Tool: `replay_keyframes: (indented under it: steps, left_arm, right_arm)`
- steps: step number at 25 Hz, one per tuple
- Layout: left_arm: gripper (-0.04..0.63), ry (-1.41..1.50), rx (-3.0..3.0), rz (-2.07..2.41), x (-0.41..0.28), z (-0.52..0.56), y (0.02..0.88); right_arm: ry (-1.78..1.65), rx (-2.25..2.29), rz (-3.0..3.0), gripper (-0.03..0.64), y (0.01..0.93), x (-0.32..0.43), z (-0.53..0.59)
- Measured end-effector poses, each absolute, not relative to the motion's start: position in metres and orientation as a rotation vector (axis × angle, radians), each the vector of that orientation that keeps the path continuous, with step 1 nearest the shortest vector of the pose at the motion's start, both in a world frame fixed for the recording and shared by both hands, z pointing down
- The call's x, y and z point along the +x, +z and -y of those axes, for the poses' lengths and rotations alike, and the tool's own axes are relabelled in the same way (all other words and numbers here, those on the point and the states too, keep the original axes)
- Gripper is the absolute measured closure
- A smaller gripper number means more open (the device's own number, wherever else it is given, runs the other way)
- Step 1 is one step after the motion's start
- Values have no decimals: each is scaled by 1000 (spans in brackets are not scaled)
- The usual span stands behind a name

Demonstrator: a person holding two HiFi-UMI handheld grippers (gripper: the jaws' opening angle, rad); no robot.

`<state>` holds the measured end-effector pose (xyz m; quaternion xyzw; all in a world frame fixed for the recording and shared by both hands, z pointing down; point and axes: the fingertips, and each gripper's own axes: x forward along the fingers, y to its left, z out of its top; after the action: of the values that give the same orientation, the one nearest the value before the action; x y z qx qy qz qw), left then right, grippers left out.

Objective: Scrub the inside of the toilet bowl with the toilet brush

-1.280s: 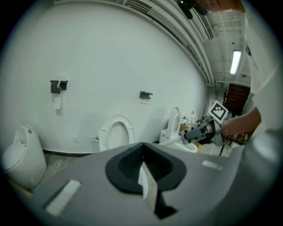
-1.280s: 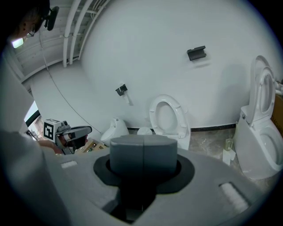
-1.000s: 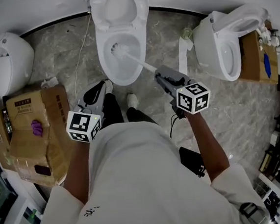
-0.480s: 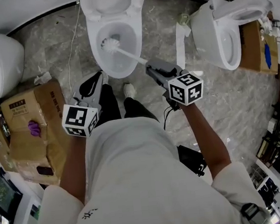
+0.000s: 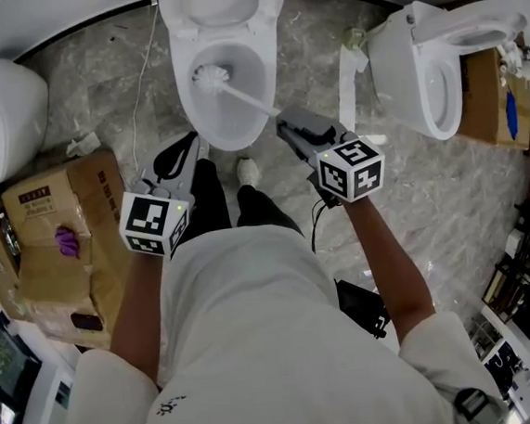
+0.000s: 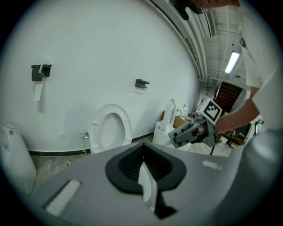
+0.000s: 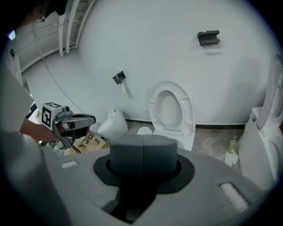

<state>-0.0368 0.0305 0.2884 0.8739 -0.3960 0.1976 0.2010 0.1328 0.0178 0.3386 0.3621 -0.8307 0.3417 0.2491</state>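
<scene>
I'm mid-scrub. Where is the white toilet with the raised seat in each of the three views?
Head view: the white toilet with the raised seat is at top centre, with the white toilet brush in its bowl.
Left gripper view: its seat stands left of centre, against the wall.
Right gripper view: its seat is just right of centre, above the jaws.
Shared landmark: the dark skirting strip along the wall's foot.

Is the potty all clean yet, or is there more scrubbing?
Not finished yet. Done: the seat is up and the toilet brush is down inside the toilet bowl. Happening now: the right claw is shut on its handle, bristles at the bowl's back left side. The left claw holds nothing. Left: probably the rest of the bowl; how much got scrubbed doesn't show.
</scene>
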Motion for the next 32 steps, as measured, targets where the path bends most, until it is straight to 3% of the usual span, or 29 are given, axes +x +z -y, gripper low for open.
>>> replay_keyframes:
  steps: [32]
  left_arm:
    - [606, 629, 2341, 1012, -70, 11, 439]
  right_arm:
    - [1186, 1106, 1859, 471, 587, 65, -14]
